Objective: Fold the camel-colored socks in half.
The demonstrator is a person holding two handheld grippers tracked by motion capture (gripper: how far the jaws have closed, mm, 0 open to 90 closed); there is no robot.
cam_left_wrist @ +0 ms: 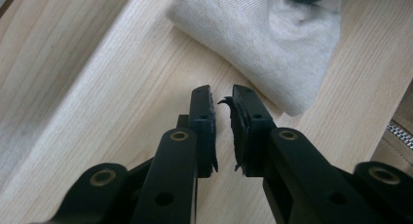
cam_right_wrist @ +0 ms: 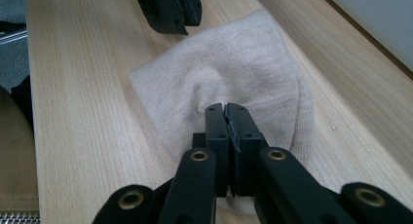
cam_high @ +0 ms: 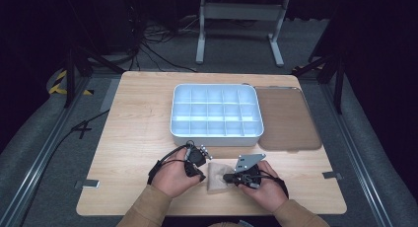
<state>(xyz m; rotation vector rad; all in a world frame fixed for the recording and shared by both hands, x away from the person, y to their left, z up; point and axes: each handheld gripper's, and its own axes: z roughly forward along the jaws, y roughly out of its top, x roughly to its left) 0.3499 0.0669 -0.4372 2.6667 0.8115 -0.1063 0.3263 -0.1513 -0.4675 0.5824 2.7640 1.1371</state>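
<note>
A small beige knitted cloth [cam_high: 216,180] lies on the wooden table near the front edge, between my two hands. My right gripper [cam_high: 226,178] rests on the cloth's right side. In the right gripper view its jaws [cam_right_wrist: 226,107] stand together, and the cloth [cam_right_wrist: 234,63] puckers into folds at their tips. My left gripper [cam_high: 201,177] sits at the cloth's left edge. In the left gripper view its jaws [cam_left_wrist: 221,95] stand a narrow gap apart with nothing between them, just short of the cloth's [cam_left_wrist: 263,34] near corner.
A white tray [cam_high: 215,134] divided into several compartments stands behind the hands at the table's middle. A brown translucent lid [cam_high: 287,119] lies flat to its right. The table's front edge runs close under both wrists.
</note>
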